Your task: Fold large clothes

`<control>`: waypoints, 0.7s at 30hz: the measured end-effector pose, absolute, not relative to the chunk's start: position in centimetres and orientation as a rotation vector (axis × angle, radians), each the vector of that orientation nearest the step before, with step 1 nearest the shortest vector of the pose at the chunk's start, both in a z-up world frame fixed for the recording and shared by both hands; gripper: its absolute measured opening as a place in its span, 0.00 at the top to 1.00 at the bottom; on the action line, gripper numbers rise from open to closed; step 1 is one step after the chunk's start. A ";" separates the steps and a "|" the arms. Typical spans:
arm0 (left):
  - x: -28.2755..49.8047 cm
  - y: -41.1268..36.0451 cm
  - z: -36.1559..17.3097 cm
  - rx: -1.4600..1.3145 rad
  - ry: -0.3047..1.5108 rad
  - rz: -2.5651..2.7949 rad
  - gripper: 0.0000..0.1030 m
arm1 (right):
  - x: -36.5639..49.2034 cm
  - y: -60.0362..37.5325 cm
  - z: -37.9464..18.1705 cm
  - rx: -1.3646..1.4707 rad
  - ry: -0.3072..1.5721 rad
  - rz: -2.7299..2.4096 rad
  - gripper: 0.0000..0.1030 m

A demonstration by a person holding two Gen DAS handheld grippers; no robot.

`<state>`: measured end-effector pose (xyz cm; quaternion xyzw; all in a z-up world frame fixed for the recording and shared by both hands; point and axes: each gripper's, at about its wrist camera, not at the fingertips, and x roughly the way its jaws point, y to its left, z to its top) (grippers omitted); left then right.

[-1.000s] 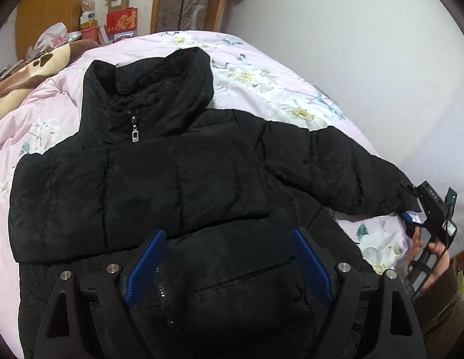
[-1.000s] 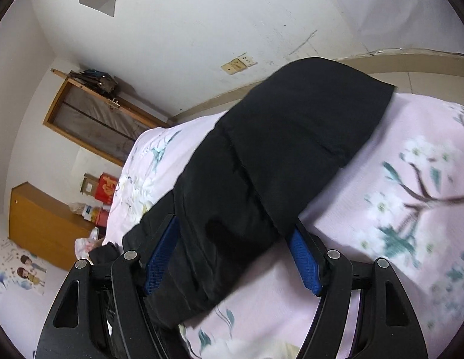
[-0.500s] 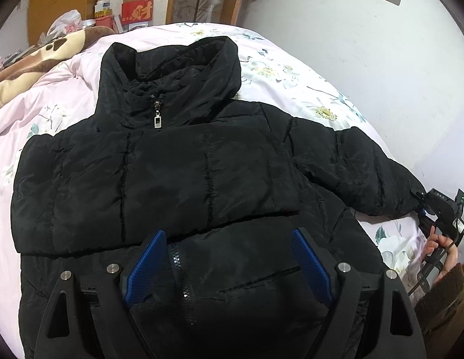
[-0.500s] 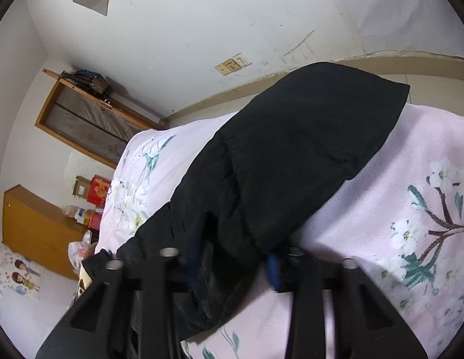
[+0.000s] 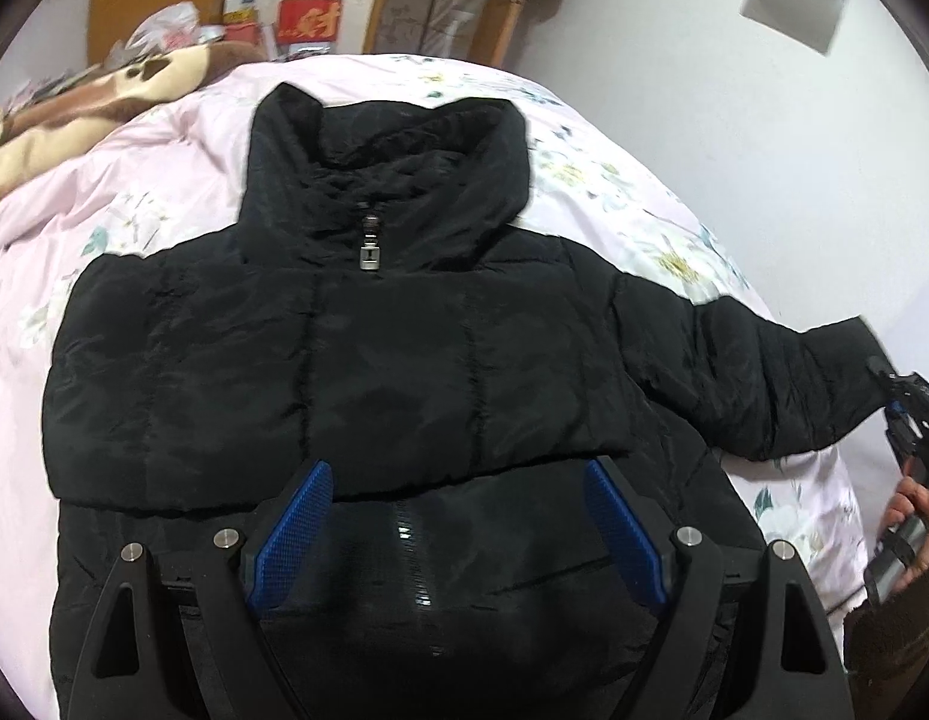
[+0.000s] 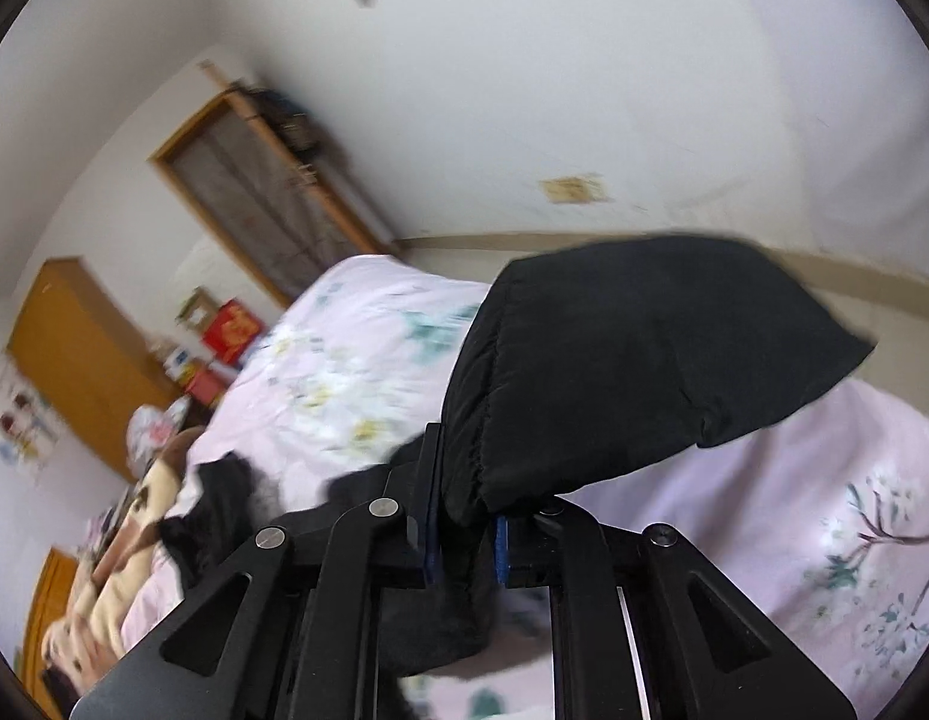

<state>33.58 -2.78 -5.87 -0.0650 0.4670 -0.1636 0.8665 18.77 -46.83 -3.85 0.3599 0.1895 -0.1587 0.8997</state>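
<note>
A black puffer jacket (image 5: 374, 372) lies front up on the bed, collar at the far end. Its left sleeve is folded across the chest. My left gripper (image 5: 458, 522) is open and empty, hovering over the jacket's lower front by the zipper. The right sleeve (image 5: 764, 384) stretches out to the right. My right gripper (image 6: 464, 540) is shut on that sleeve's cuff (image 6: 614, 372) and holds it lifted off the bed. The right gripper also shows at the right edge of the left wrist view (image 5: 908, 420), held by a hand.
The bed has a pink floral cover (image 5: 674, 228). A brown and cream blanket (image 5: 74, 108) lies at the far left. A white wall (image 5: 764, 120) runs close along the bed's right side. Boxes (image 5: 308, 18) and a wooden cabinet (image 6: 74, 360) stand beyond the bed.
My right gripper has closed on the sleeve cuff and lifted it off the bed. My left gripper has moved a little nearer the collar and stayed open.
</note>
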 end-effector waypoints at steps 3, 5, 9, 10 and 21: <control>34.0 -1.2 -5.5 -0.179 0.968 -0.333 0.17 | 19.8 -44.0 -1.4 0.663 0.375 -0.250 0.87; 34.2 -0.1 -5.2 -0.202 0.959 -0.324 0.17 | 20.8 -41.8 0.2 0.599 0.372 -0.199 0.88; 34.5 2.1 -4.7 -0.226 0.944 -0.293 0.17 | 23.1 -37.4 1.9 0.498 0.385 -0.105 0.88; 34.5 2.6 -4.6 -0.232 0.939 -0.291 0.17 | 23.7 -36.5 2.0 0.485 0.395 -0.090 0.88; 34.9 8.7 -4.6 -0.364 0.917 -0.252 0.17 | 29.2 -24.5 0.1 0.263 0.520 0.083 0.88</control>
